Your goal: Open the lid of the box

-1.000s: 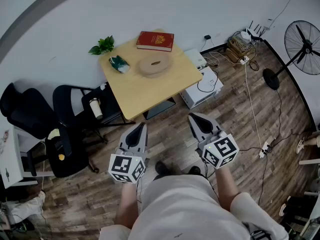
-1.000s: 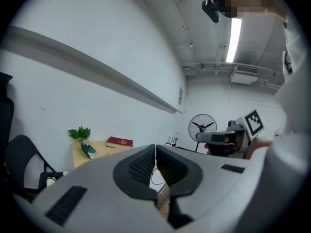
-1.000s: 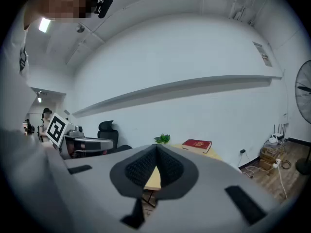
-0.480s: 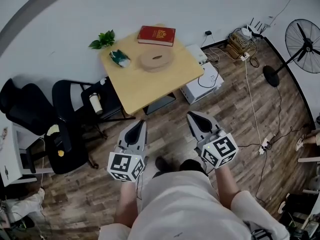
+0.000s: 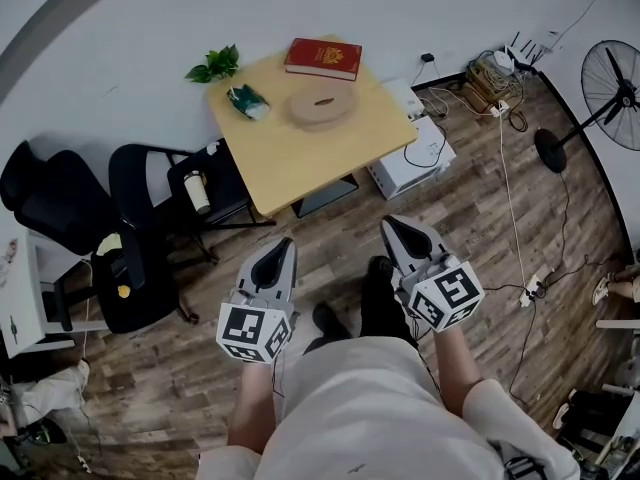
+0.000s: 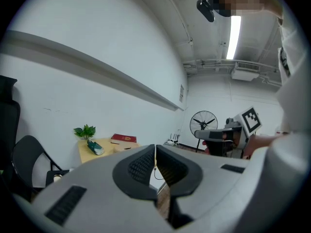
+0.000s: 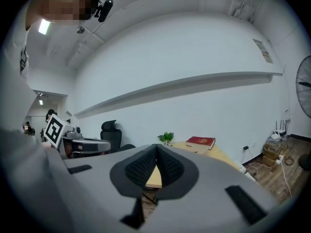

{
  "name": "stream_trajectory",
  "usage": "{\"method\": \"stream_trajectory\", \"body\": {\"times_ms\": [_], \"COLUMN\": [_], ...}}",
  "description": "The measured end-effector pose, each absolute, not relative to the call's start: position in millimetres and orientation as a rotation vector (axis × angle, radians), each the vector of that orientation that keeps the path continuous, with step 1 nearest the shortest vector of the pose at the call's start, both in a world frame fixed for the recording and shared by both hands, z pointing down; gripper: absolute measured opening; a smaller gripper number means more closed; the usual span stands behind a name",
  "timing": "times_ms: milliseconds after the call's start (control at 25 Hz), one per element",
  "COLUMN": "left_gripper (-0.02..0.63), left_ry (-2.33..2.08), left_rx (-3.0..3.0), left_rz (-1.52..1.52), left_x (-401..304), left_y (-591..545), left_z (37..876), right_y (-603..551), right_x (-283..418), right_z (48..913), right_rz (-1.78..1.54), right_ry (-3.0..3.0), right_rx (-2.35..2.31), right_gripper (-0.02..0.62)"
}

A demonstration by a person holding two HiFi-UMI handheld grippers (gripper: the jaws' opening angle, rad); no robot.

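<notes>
- While the approach looks barely begun, the left gripper (image 5: pixel 277 265) and right gripper (image 5: pixel 400 238) hang above the wooden floor (image 5: pixel 480 198) — jaws together, empty.
- Well ahead, the round box (image 5: pixel 322 106) sits lidded on the desk (image 5: pixel 300 168), near a red book (image 5: pixel 324 57); opening it calls for stepping closer first.

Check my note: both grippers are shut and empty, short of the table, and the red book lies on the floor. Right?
One error: the red book lies on the table, behind the round box, as the head view shows. The left gripper and right gripper are indeed shut, empty and short of the table.
</notes>
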State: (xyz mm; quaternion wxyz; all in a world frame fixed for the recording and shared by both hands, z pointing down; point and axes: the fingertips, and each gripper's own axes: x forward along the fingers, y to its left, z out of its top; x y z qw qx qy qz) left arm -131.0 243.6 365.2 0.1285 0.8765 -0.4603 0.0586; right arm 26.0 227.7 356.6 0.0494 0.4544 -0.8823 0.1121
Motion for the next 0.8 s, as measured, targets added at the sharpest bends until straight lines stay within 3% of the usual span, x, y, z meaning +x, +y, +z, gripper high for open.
{"method": "stream_trajectory", "body": {"times_ms": [200, 320, 440, 800], "left_gripper": [0.011, 0.017, 0.097, 0.144], "left_ry": [-1.367, -1.380, -1.373, -1.343], "left_rx": [2.537, 2.535, 2.539, 2.546], "left_rz": [0.182, 0.175, 0.194, 0.194], "left_x": [-134, -134, -131, -108], "left_y": [241, 237, 230, 200], "left_z": [369, 370, 373, 376], "right_y": [223, 217, 209, 183], "right_x": [20, 17, 16, 25], "right_z": [362, 364, 366, 371], "right_rz": [0.325, 0.320, 0.317, 0.314], "right_ry": [-2.686, -2.692, -2.701, -2.702], "right_rx": [1.328, 1.302, 1.289, 1.208], "right_gripper": [0.003, 0.051, 0.098, 0.221]}}
